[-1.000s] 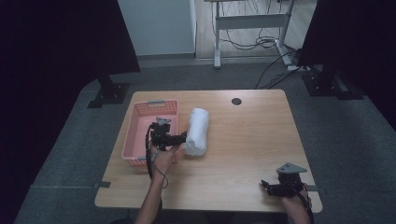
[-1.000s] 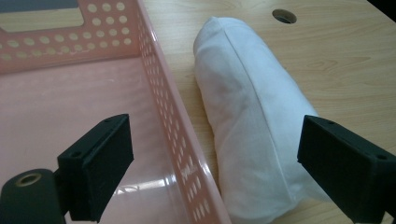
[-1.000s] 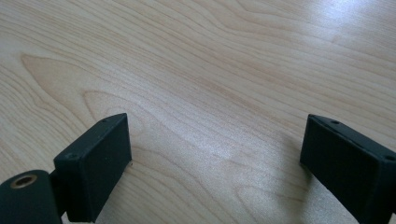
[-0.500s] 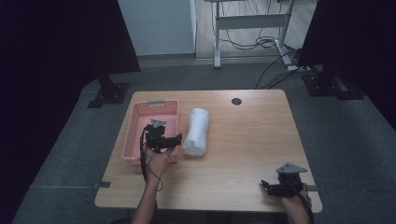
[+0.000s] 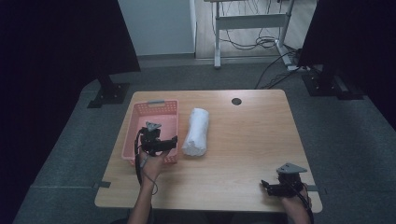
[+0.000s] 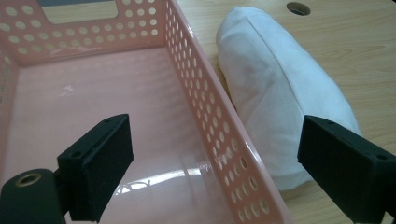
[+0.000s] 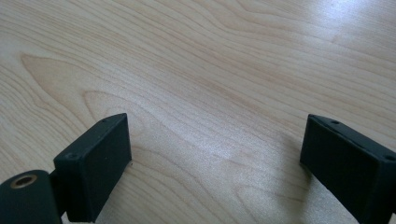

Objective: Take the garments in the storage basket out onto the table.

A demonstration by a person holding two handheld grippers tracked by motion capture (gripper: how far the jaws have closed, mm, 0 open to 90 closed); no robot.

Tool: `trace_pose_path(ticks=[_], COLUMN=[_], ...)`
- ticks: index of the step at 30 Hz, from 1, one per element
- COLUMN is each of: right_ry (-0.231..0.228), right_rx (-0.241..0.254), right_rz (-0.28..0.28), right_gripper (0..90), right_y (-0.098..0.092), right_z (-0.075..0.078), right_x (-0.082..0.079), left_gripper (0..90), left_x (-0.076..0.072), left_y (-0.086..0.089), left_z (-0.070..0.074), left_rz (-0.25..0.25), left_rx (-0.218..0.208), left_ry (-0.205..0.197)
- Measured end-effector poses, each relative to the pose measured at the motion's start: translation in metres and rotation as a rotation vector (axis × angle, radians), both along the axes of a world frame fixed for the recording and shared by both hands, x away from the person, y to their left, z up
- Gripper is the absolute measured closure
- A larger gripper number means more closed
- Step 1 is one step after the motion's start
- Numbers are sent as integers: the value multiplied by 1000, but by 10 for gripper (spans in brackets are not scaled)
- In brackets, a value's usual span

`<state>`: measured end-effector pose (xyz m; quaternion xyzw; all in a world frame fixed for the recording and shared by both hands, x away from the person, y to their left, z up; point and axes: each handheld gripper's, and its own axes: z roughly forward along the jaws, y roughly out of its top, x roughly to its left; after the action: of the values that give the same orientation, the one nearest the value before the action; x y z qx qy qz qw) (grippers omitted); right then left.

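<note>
A pink perforated basket stands on the left part of the wooden table. Right beside it lies a rolled white towel. My left gripper hovers over the basket's near right corner and is open. In the left gripper view the left gripper straddles the basket wall, with one jaw over the basket's empty floor and the other over the towel; the pads touch nothing. My right gripper rests at the table's near right corner. In its own view the right gripper is open over bare wood.
A round cable hole sits near the table's far edge. Beyond the table stand black stand bases on grey carpet, a desk frame and floor cables. A forearm comes in from the bottom edge under each gripper.
My left gripper has drifted left, away from the towel's side and onto the basket's right edge. The towel, the basket and the right gripper have kept still.
</note>
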<state>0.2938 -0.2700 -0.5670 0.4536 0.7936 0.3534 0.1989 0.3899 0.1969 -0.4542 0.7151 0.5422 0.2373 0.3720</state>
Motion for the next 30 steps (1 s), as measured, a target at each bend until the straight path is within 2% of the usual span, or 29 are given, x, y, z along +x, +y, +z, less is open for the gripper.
trace_pose_path(ticks=[13,30], right_ry=[0,0], right_rx=[0,0], right_rz=[-1,-2], right_gripper=[82,82], right_y=[0,0], right_z=[0,0], right_x=[0,0], left_gripper=[99,98], left_x=[-15,-36], left_y=[17,37], left_z=[0,-3], left_rz=[3,10], left_rx=[8,-1], left_ry=[-7,-27])
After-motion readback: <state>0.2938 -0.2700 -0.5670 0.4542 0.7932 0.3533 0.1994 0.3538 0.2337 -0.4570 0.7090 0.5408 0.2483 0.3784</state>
